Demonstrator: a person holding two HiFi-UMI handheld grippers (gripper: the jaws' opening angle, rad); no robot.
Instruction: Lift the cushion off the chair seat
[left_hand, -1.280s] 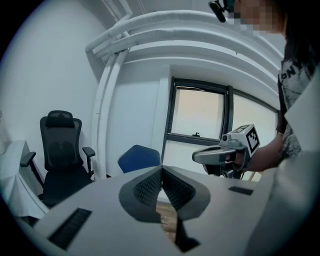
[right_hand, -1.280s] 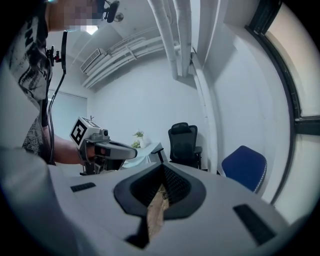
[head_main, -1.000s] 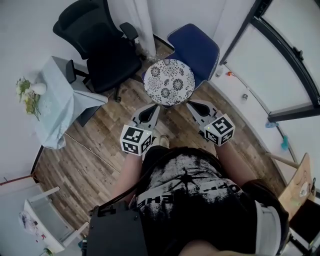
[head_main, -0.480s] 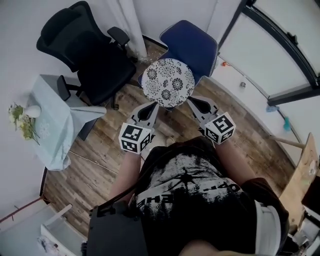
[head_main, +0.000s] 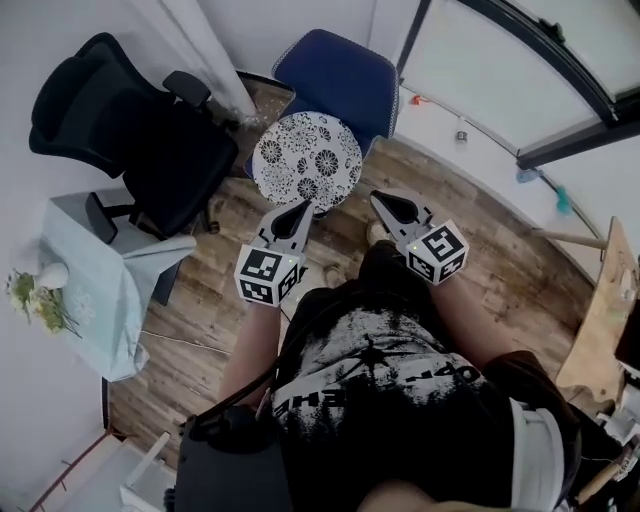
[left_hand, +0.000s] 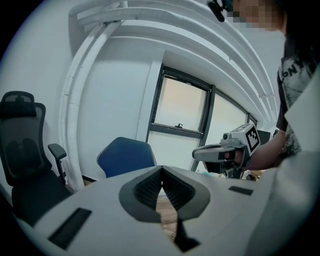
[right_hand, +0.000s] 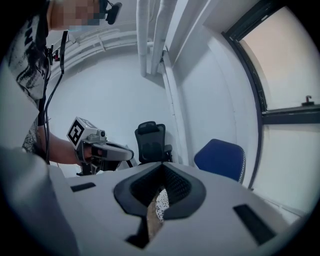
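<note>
The round flowered cushion (head_main: 306, 160) lies on the seat of the blue chair (head_main: 345, 70), in the upper centre of the head view. Just below it in the frame, the left gripper (head_main: 302, 207) and the right gripper (head_main: 379, 199) point toward it. Both have their fingers pressed together, with nothing between them. A black office chair (head_main: 130, 130) stands at the upper left.

Blue chair (head_main: 335, 75) seat mostly hidden under cushion (head_main: 306, 160). Right gripper view: only a speckled cushion sliver (right_hand: 162, 204) shows through the jaw gap. Left gripper view: left tool (left_hand: 161, 170) body blocks the cushion. Small floor items (head_main: 461, 130) by window too small to identify.
</note>
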